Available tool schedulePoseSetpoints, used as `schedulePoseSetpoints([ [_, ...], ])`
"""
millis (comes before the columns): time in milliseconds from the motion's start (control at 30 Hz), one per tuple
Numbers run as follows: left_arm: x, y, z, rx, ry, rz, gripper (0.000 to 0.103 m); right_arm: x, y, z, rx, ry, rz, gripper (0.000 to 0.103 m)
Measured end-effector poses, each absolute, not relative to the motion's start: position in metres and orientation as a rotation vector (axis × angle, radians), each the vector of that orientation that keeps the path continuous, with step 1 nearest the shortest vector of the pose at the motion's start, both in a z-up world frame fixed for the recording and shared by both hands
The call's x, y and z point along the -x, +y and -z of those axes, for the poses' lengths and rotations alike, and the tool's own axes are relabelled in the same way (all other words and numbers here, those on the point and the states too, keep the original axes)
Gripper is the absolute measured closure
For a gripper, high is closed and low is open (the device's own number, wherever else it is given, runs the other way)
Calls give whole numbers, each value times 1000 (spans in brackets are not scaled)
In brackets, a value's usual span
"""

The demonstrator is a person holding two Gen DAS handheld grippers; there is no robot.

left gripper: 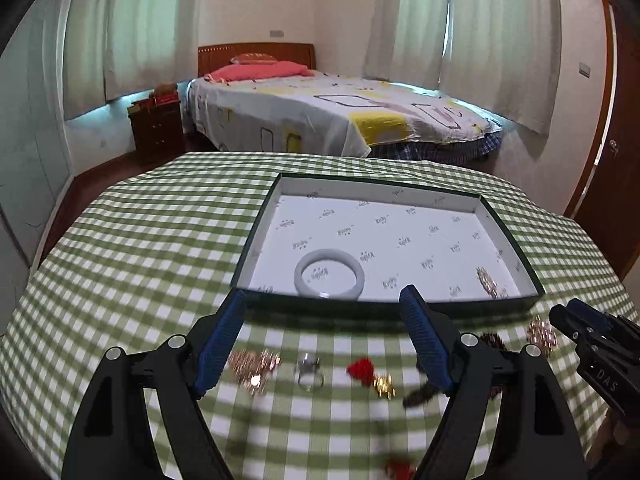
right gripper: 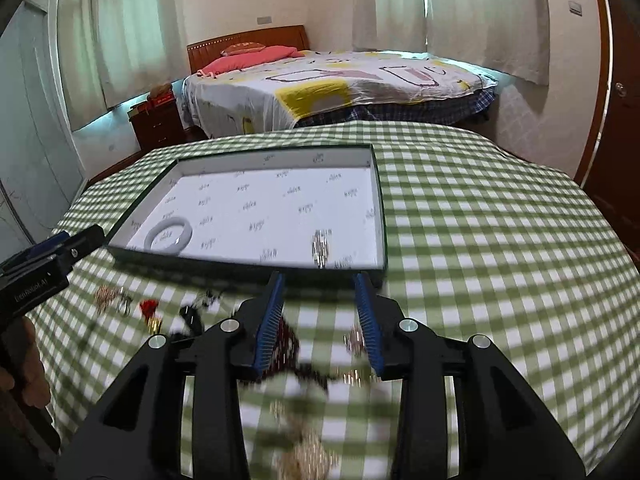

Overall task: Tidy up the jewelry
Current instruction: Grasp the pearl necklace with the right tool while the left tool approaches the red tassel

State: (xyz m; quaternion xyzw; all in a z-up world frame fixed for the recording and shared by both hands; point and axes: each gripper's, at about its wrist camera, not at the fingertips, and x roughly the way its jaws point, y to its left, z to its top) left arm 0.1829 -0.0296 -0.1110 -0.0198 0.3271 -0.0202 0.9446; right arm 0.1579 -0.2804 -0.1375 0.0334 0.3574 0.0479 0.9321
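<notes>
I had the left gripper (left gripper: pixel 324 300) spread wide and empty, the right gripper (right gripper: pixel 320 280) partly parted, pinching nothing. The white bangle (left gripper: pixel 329 279) lay in the tray (left gripper: pixel 532 280); loose jewelry (left gripper: pixel 256 364) littered the counter (left gripper: pixel 132 248).

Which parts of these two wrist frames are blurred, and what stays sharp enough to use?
Left wrist view: the loose jewelry on the checked tablecloth is smeared, while the white bangle in the tray reads clearly. Right wrist view: heavier smear on pieces under the fingers; strong fisheye bending in both.
</notes>
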Motion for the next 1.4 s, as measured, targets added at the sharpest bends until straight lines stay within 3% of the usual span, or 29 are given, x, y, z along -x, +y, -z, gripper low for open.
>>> schedulePoseSetpoints([
  [433,-122,-18,142,8,741,15,27,-100,-278,171,-57,792,-116,66],
  [1000,-110,-21,158,-2,783,14,27,-95,-272,189,-36,848,-132,66],
  [1067,-110,-23,159,-5,787,21,27,-95,-272,189,-36,847,-134,68],
  [1133,-109,-25,158,-11,786,27,27,-95,-274,189,-39,846,-135,77],
  [1400,-108,-36,157,-24,788,56,27,-92,-280,187,-59,840,-142,79],
])
